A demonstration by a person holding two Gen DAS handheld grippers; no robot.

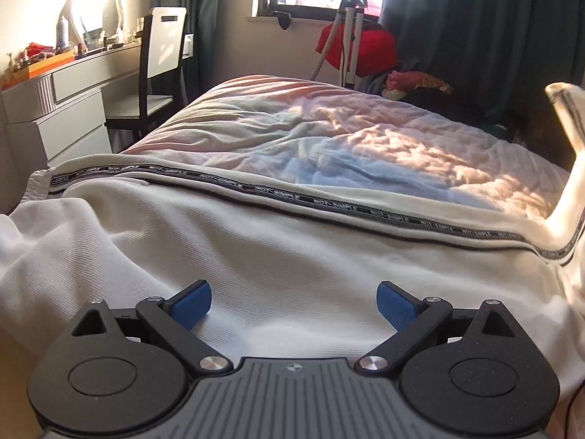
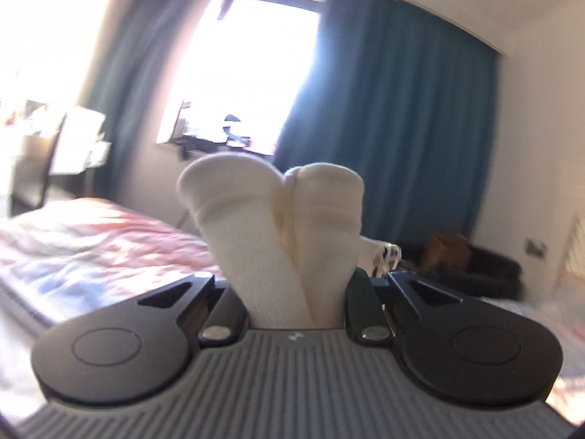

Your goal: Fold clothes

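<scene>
Two grippers are in play. The left gripper (image 1: pixel 294 303) is held wide apart, nothing between its blue pads (image 1: pixel 193 305), low over the white garment (image 1: pixel 256 256) spread on the bed (image 1: pixel 329 139). The garment's long axis, marked by the lettered stripe (image 1: pixel 292 195), runs crosswise ahead of the left gripper. The right gripper (image 2: pixel 292 292) is clamped on a bunched cuff (image 2: pixel 270 201), lifted off to the right; likely to be carried leftward across.

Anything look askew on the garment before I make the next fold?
Yes. The cream ribbed garment lies rumpled on the bed, wrinkled at its left. Its far right end is lifted, bunched in the shut right gripper. The left gripper is open.
</scene>
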